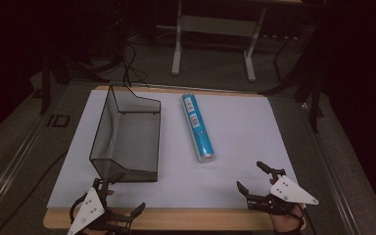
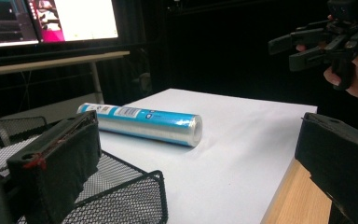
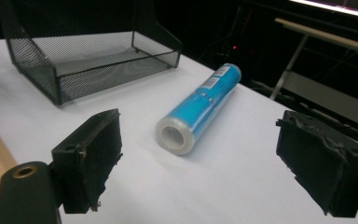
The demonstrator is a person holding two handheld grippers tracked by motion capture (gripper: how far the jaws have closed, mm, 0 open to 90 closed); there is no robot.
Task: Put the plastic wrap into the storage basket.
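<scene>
A: From above, a blue roll (image 1: 198, 128) of wrapped film lies on its side on the white sheet covering the surface (image 1: 245, 132), right of the middle, running from near the far edge towards the near one. A black mesh tray (image 1: 127, 137) stands on the left half, well apart from the roll.

B: And the hands?

A: Both sit at the near edge. The left gripper (image 1: 120, 198) is near the left corner, just before the tray's near end. The right gripper (image 1: 254, 178) is near the right corner, short of the roll.

B: What do the gripper views add?

A: The right gripper view looks at the roll's open end (image 3: 175, 135), the clear film and hollow core, which the high view barely resolves. The left gripper view shows the roll's long side and printed label (image 2: 121, 112), the tray's mesh corner (image 2: 135, 196) close below, and the right gripper raised in a hand at the upper right.

B: The fingers?

A: Spread wide on both. The right fingers (image 3: 91, 156) frame the roll from a distance, touching nothing. The left fingers (image 2: 56, 163) hold nothing; one hangs over the tray's near end.
</scene>
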